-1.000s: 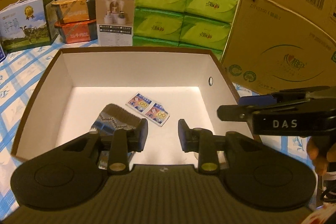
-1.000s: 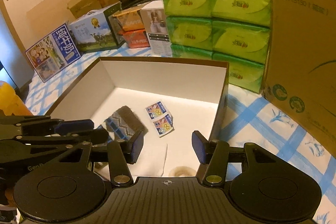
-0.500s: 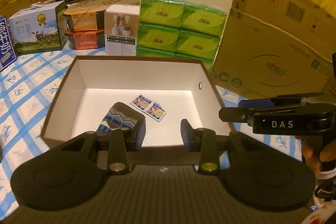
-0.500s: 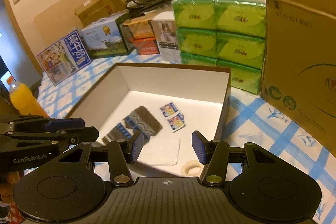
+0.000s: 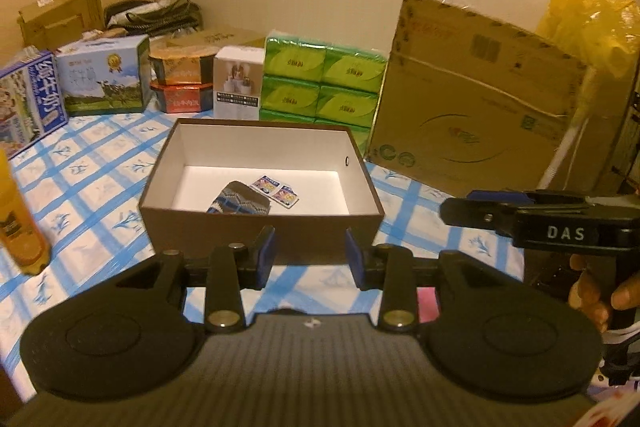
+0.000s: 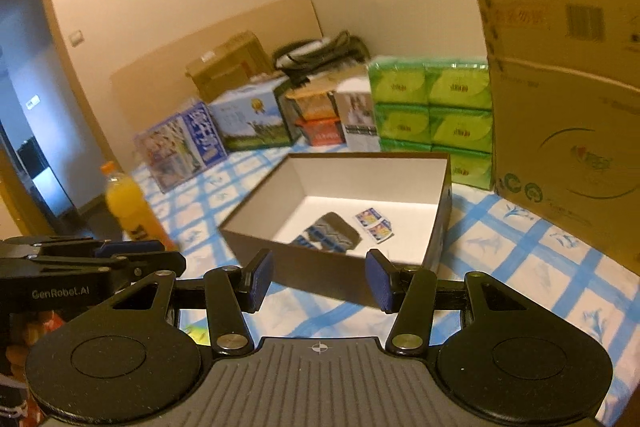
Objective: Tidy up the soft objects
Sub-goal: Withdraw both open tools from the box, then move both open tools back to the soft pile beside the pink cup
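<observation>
Both grippers, left (image 5: 309,253) and right (image 6: 318,281), are held with jaws spread and empty short of the brown box (image 5: 262,229), where a knitted sock (image 5: 239,203) is seen lying beside two packets (image 5: 276,190).

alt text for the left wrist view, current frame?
The open, empty left gripper hovers in front of an open brown box holding a patterned knit item and two small packets. The box sits on a blue-checked tablecloth, with green tissue packs and a cardboard carton behind; the right gripper enters at right.
</observation>
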`<state>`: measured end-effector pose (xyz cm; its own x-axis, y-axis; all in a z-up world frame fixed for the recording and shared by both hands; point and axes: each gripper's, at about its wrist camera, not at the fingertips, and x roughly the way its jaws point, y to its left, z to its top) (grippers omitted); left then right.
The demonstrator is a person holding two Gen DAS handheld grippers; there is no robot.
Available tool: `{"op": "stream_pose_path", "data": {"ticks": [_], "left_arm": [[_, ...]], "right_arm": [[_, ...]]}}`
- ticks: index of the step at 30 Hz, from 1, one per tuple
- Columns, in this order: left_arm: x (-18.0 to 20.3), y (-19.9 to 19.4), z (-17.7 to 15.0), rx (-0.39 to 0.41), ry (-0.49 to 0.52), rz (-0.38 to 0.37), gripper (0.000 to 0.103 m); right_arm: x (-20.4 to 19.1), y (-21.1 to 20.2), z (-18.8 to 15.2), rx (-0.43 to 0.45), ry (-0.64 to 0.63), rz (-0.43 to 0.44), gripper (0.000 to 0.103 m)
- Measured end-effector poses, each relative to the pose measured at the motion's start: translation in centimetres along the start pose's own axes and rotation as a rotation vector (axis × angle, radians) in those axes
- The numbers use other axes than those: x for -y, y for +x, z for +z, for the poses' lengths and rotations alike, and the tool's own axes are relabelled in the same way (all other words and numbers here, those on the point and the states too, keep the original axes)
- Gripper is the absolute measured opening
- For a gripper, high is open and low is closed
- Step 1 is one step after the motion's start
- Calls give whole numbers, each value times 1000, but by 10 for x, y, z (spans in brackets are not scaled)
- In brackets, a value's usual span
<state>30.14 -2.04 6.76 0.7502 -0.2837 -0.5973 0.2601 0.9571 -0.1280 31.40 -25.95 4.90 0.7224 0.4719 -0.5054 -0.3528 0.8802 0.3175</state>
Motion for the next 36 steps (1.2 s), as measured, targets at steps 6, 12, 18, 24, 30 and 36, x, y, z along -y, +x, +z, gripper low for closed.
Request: {"op": "stream_pose_path", "data": {"ticks": [6,12,18,24,30,36], "left_arm": [[16,-62,-39,34,2,31,35],[24,-99,-82,16,-24,58,35],[30,-119,-122,-2,-25,81,35],[30,-117,-152,-40,-33,90,35],[26,-93,-170,-90,-11,105,37],[16,-59,-178,-123,-22,102,38]], "right_arm": [[-23,-62,-42,61,2,-8,51],[-42,-101,-91,65,13,-20,52],[-55,-119,-143,35,51,-22,51],[-61,-113,-180,-19,61,-40,51],[-63,-92,-196,-71,34,-63,51],[-52,-67,-201,-116,41,-86,51]]}}
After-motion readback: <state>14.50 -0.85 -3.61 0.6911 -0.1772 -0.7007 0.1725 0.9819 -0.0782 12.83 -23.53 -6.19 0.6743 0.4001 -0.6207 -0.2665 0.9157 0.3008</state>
